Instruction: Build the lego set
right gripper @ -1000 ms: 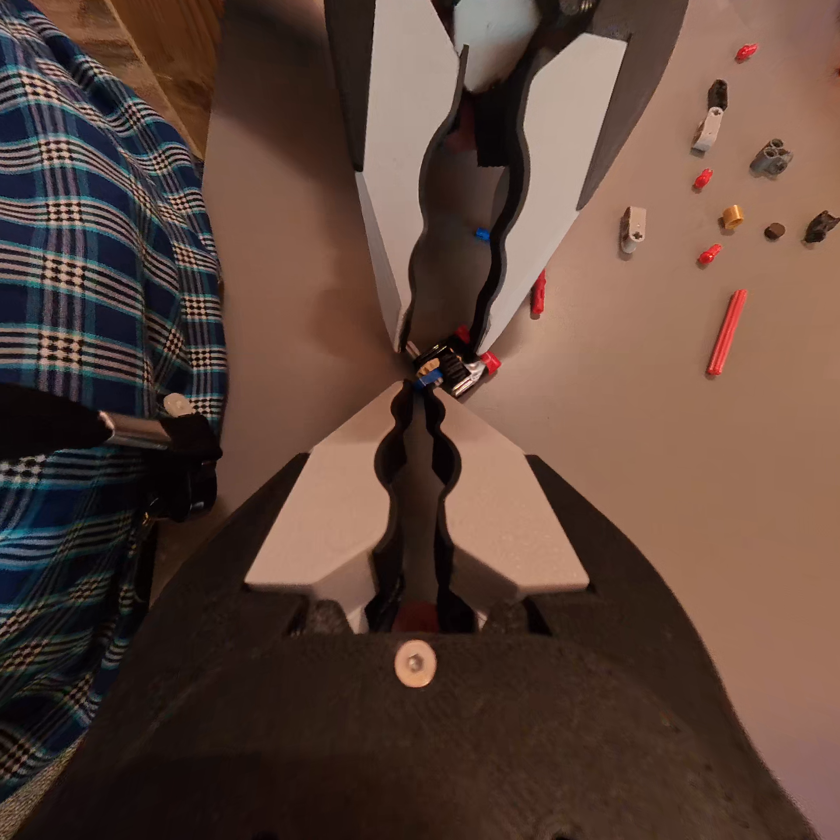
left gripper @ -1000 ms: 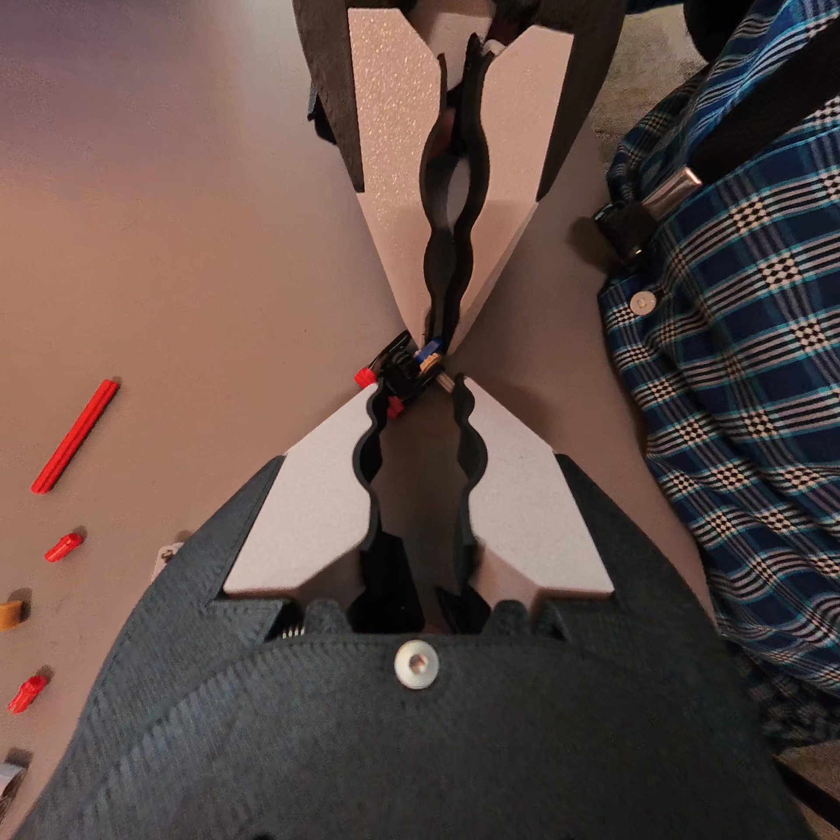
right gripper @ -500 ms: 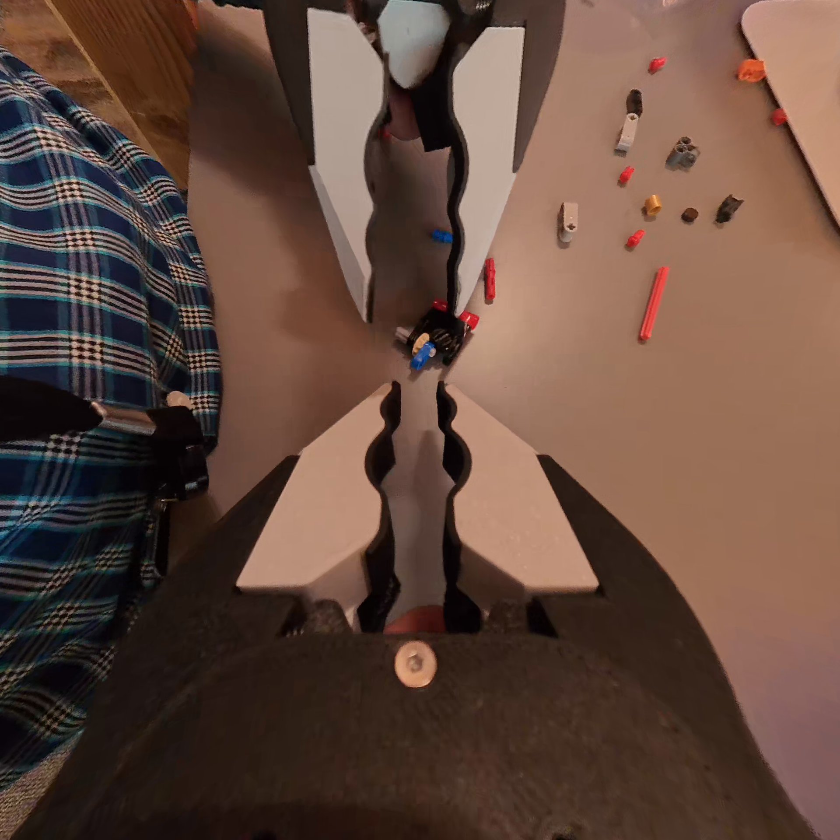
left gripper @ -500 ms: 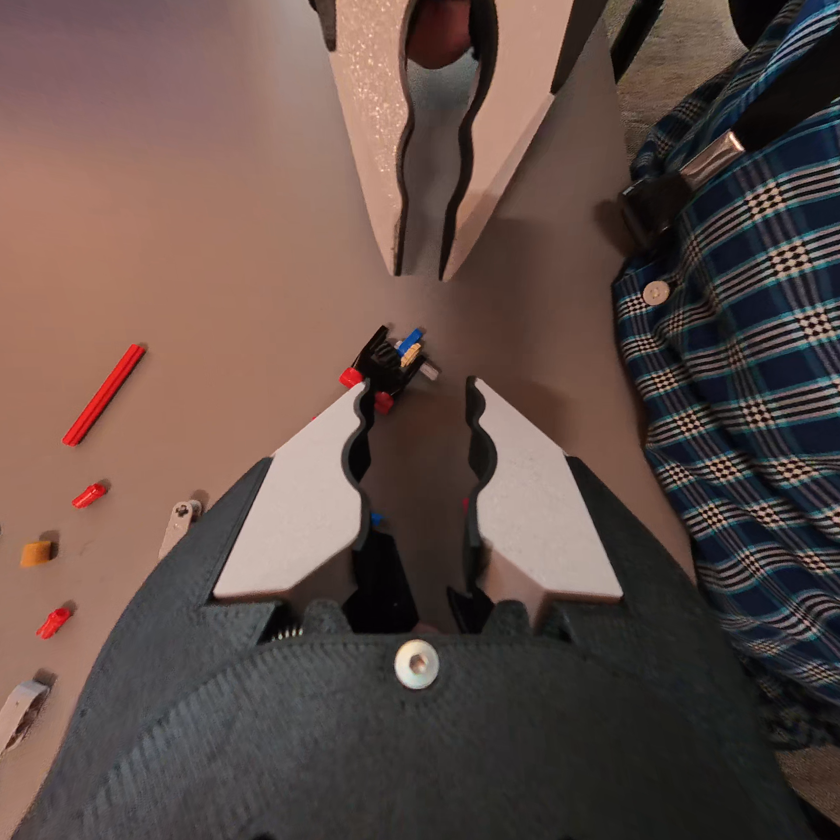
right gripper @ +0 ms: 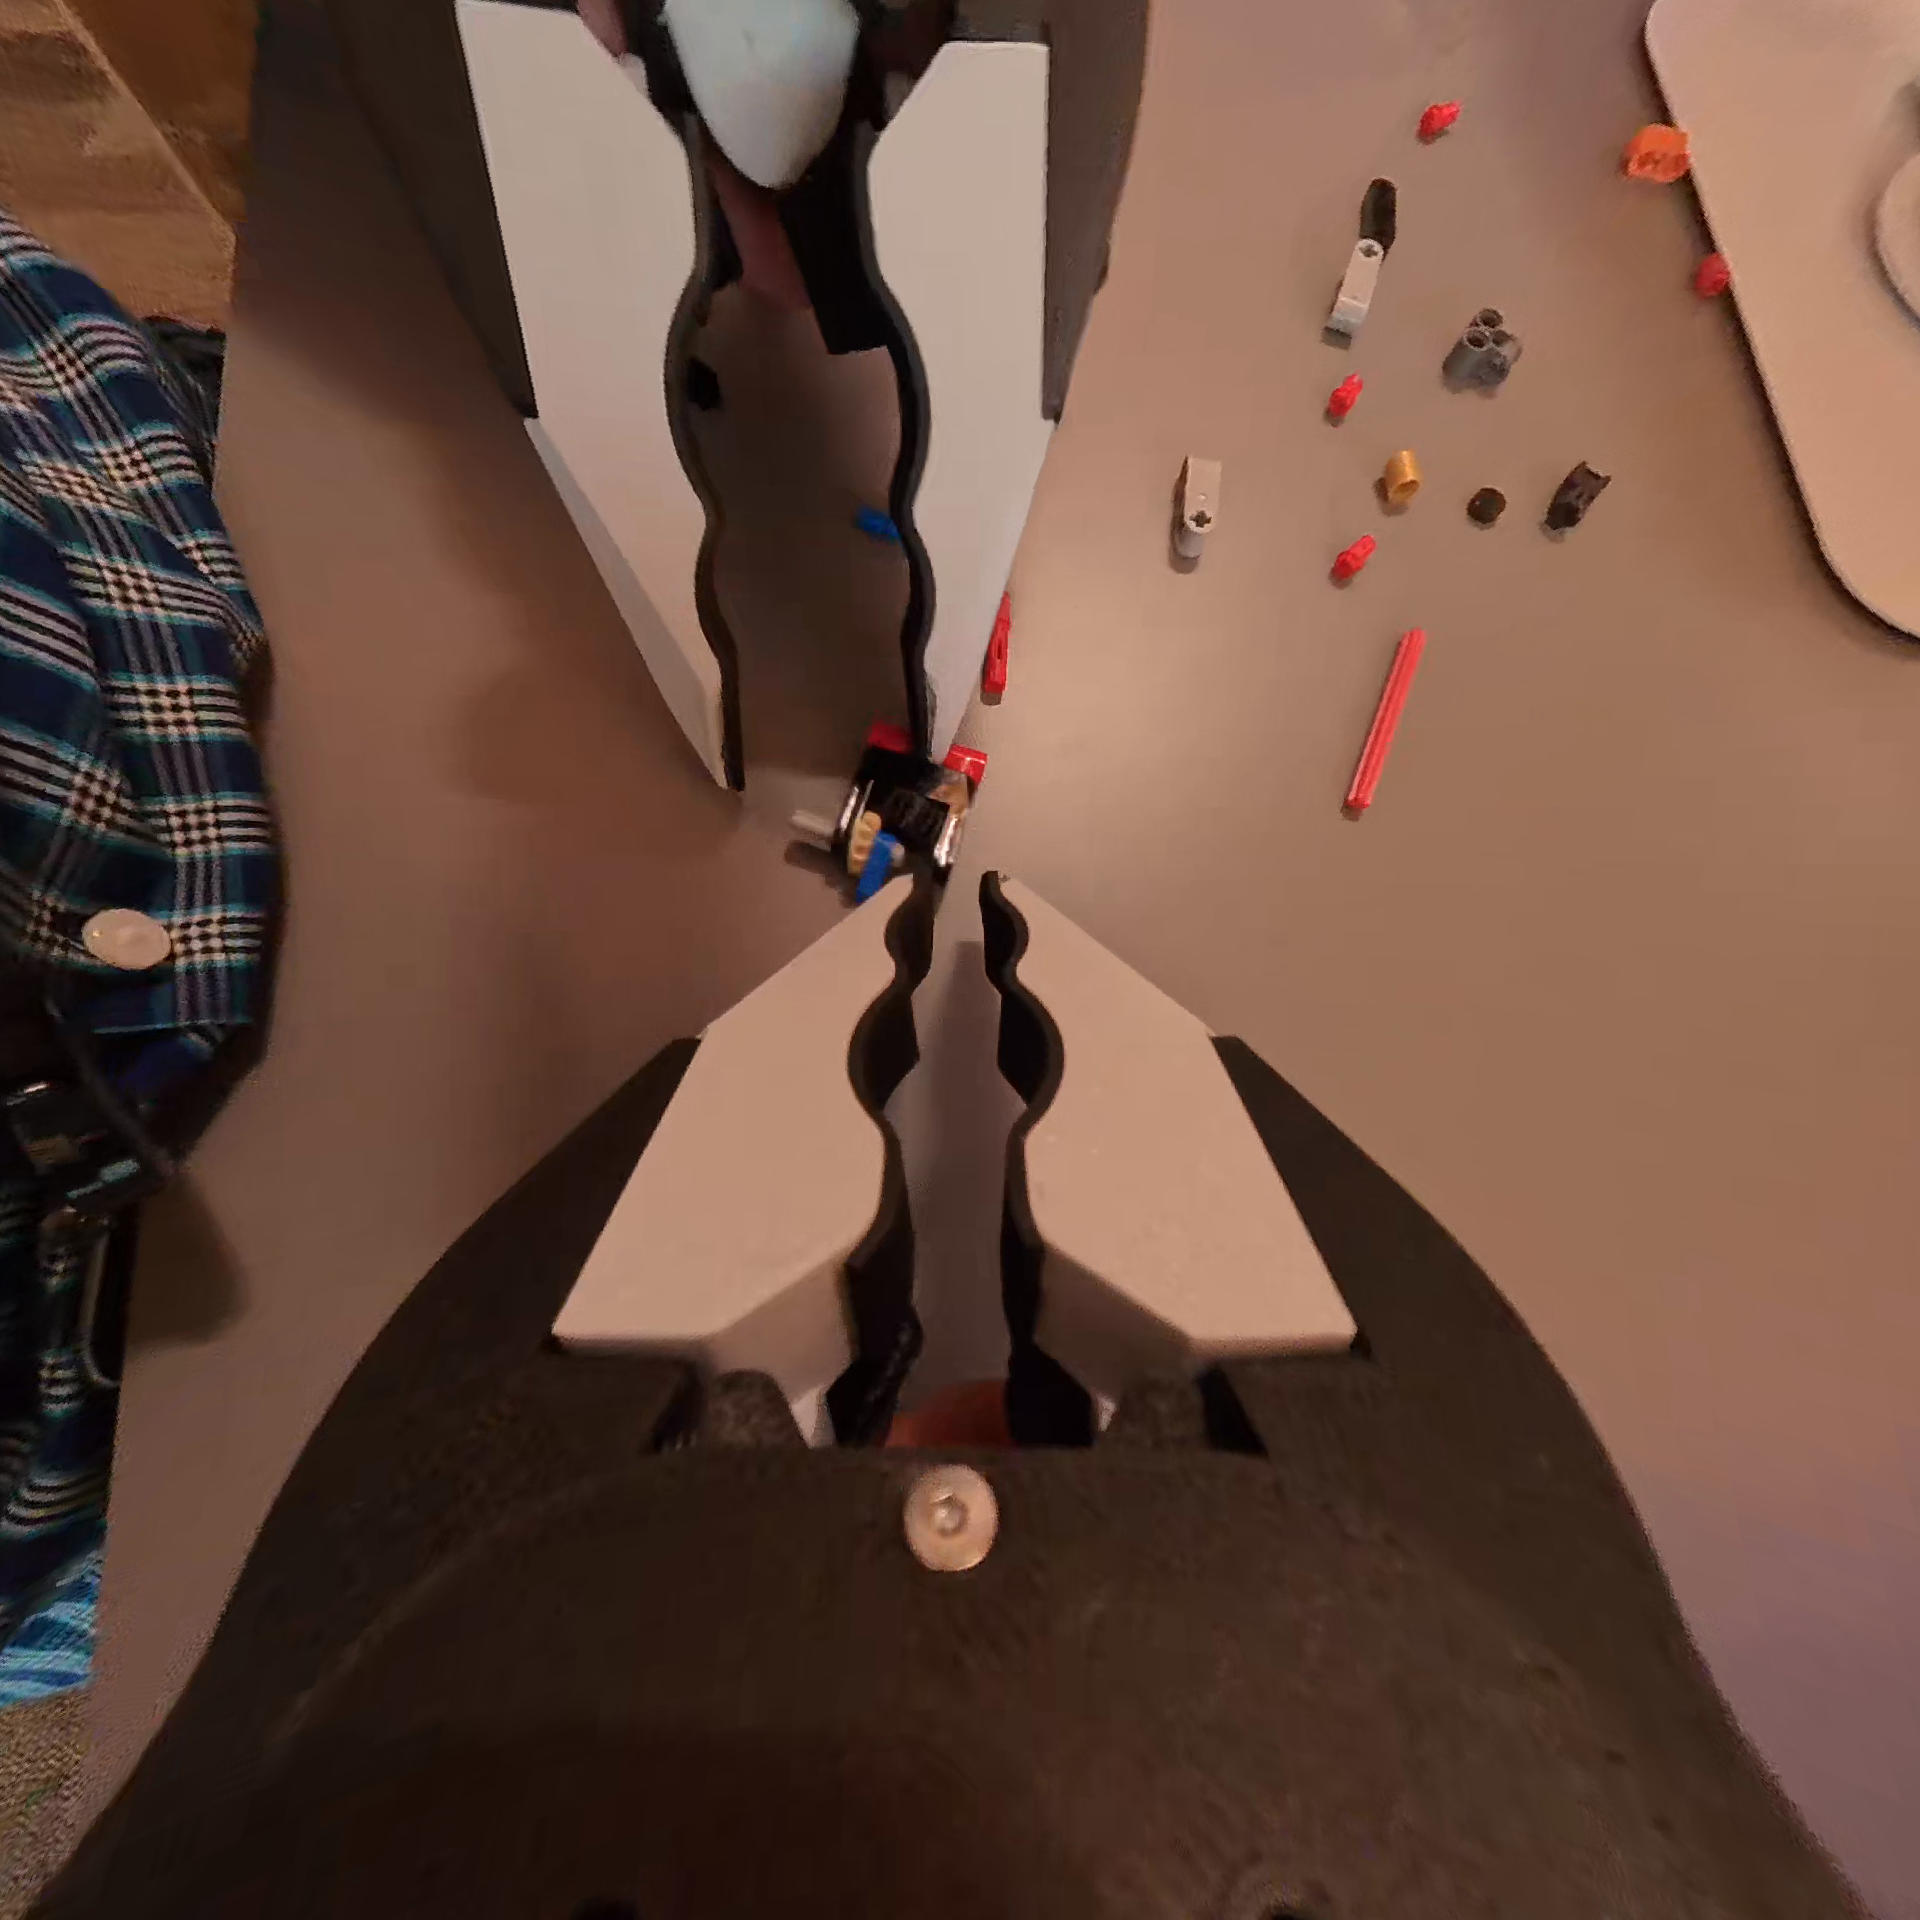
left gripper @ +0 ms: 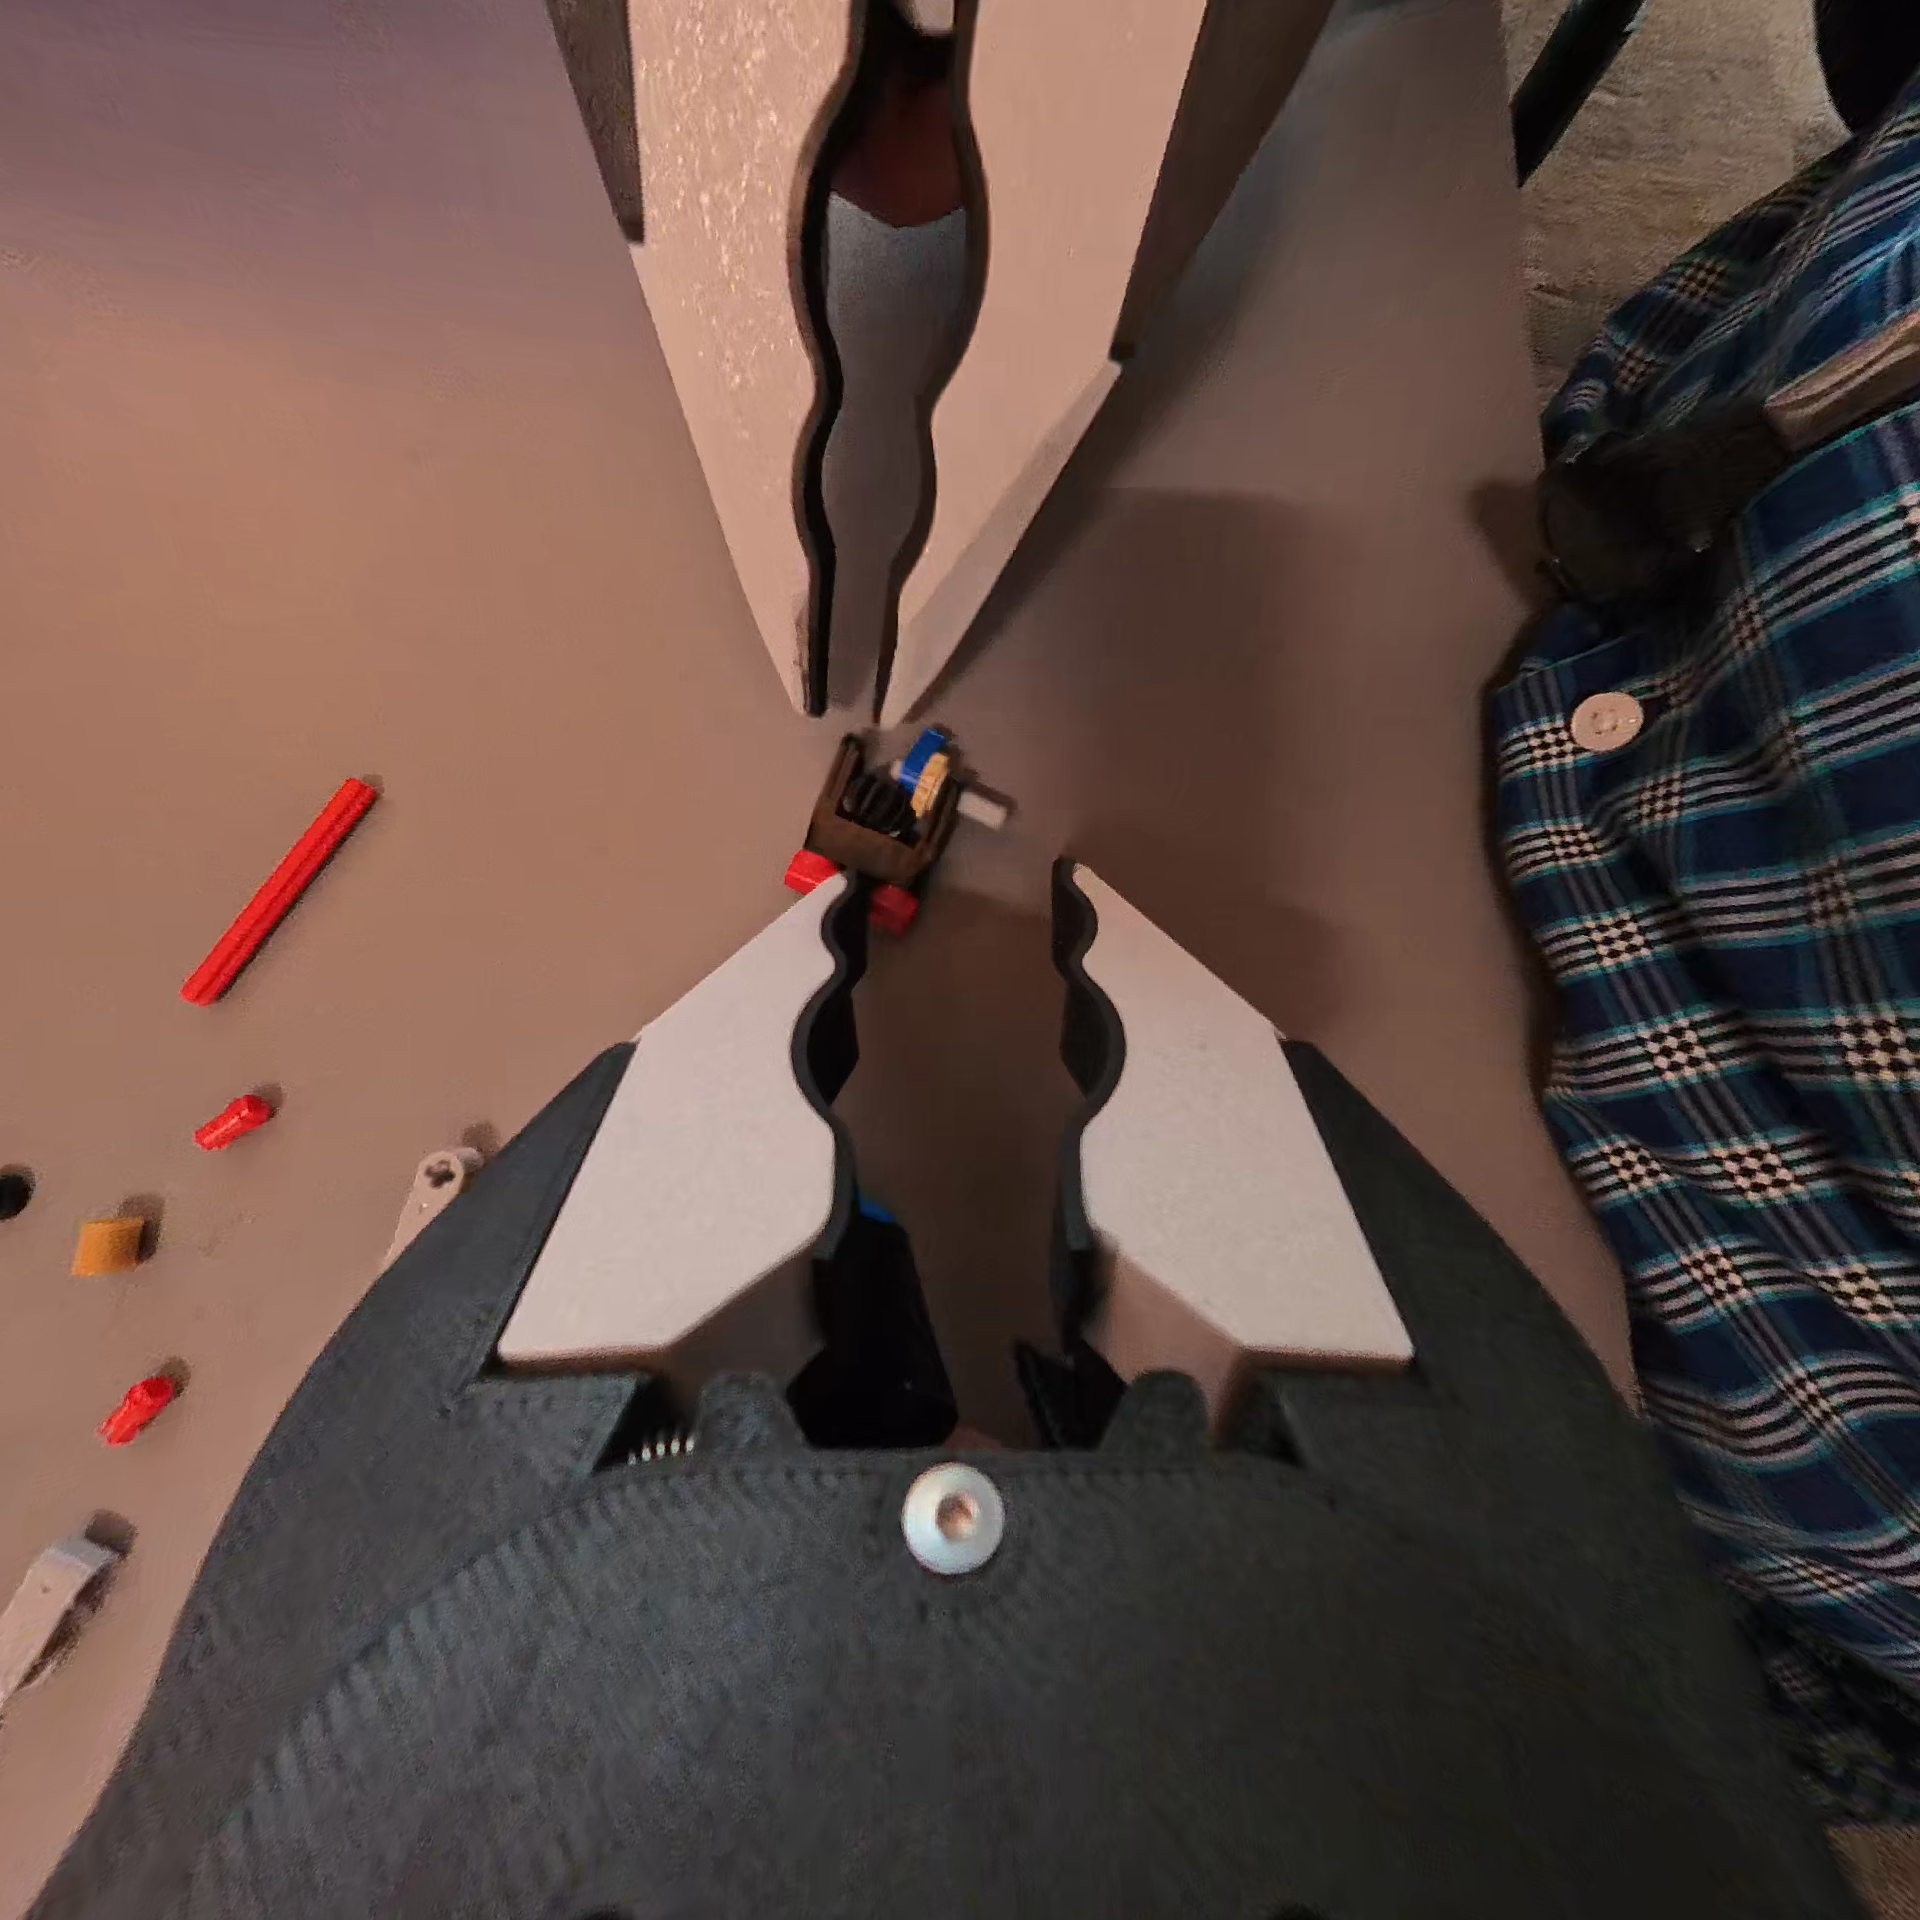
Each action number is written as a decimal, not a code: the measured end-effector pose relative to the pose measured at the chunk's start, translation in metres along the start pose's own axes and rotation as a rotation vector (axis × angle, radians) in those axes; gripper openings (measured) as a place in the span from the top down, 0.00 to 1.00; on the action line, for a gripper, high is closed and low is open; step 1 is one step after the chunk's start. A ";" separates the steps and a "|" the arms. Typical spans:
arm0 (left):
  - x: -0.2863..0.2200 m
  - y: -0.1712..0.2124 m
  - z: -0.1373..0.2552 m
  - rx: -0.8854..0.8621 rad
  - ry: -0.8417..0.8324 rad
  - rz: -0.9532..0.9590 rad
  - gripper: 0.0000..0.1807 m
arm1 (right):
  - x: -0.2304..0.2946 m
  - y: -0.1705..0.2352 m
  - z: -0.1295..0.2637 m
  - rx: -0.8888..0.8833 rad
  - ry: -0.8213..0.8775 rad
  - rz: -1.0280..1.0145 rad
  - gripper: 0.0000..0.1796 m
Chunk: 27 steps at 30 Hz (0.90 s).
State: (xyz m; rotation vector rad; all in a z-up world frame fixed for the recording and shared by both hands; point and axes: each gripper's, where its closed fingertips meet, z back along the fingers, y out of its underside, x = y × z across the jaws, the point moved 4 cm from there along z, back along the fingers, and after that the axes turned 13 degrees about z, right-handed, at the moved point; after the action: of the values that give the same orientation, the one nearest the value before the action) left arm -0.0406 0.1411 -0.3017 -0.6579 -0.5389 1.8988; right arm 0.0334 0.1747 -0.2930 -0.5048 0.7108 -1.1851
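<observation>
A small lego assembly (left gripper: pixel 883 821), a black frame with a black gear, red pins, a blue and tan piece and a grey axle end, lies on the brown table (left gripper: pixel 416 520). My left gripper (left gripper: pixel 954 878) is open; its left fingertip (left gripper: pixel 844 894) touches the assembly's red-pin end. My right gripper (right gripper: pixel 953 881) is empty, its jaws only a narrow gap apart, with the tips just short of the assembly (right gripper: pixel 904 816). Each gripper also shows across from the other: the right (left gripper: pixel 850 712), the left (right gripper: pixel 831 753).
Loose parts lie to one side: a red axle (right gripper: pixel 1382 717), red pins (right gripper: pixel 1351 556), grey connectors (right gripper: pixel 1197 504), a tan bush (right gripper: pixel 1403 476), black bits (right gripper: pixel 1577 494), a blue pin (right gripper: pixel 878 523). A white tray (right gripper: pixel 1766 312) is far right. A person's plaid shirt (left gripper: pixel 1714 935) borders the table.
One second ago the right gripper was shut on the assembly. It let go and drew back, leaving the assembly on the table. Now it has come close again with narrower jaws.
</observation>
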 end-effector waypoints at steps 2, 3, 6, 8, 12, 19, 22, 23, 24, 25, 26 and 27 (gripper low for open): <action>0.000 -0.001 -0.002 0.013 0.012 -0.027 0.84 | 0.001 0.001 -0.004 0.001 -0.015 0.004 0.97; 0.000 -0.002 -0.002 0.017 0.019 -0.036 0.84 | 0.000 0.001 -0.005 0.004 -0.017 0.006 0.96; 0.002 -0.003 -0.003 0.028 0.030 -0.048 0.85 | 0.002 0.002 -0.006 0.002 -0.032 0.007 0.99; 0.004 -0.003 -0.003 0.033 0.024 -0.050 0.83 | 0.002 0.003 -0.005 -0.004 -0.035 -0.007 0.99; 0.003 -0.003 -0.003 0.041 0.023 -0.049 0.80 | 0.002 0.002 -0.005 -0.007 -0.027 -0.036 0.99; 0.003 0.001 0.001 0.036 -0.003 -0.009 0.74 | 0.001 0.000 -0.006 -0.030 -0.012 -0.086 0.98; 0.003 0.002 0.005 0.019 -0.018 0.020 0.70 | 0.001 -0.001 -0.004 -0.039 -0.013 -0.098 0.99; 0.003 0.003 0.006 0.016 -0.021 0.032 0.70 | 0.001 -0.001 -0.005 -0.038 -0.014 -0.098 0.99; 0.003 0.005 0.006 0.014 -0.022 0.040 0.70 | 0.002 -0.001 -0.005 -0.038 -0.016 -0.095 0.99; 0.002 0.007 0.006 0.015 -0.021 0.043 0.70 | 0.002 -0.002 -0.006 -0.038 -0.016 -0.094 1.00; 0.002 0.007 0.006 0.014 -0.028 0.043 0.70 | 0.002 -0.002 -0.006 -0.035 -0.013 -0.097 1.00; 0.003 0.007 0.006 0.008 -0.038 0.041 0.70 | 0.001 -0.002 -0.007 -0.035 -0.012 -0.101 1.00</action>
State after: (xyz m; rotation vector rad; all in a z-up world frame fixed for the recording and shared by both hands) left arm -0.0502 0.1406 -0.3025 -0.6331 -0.5455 1.9548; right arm 0.0274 0.1730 -0.2963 -0.5824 0.7038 -1.2640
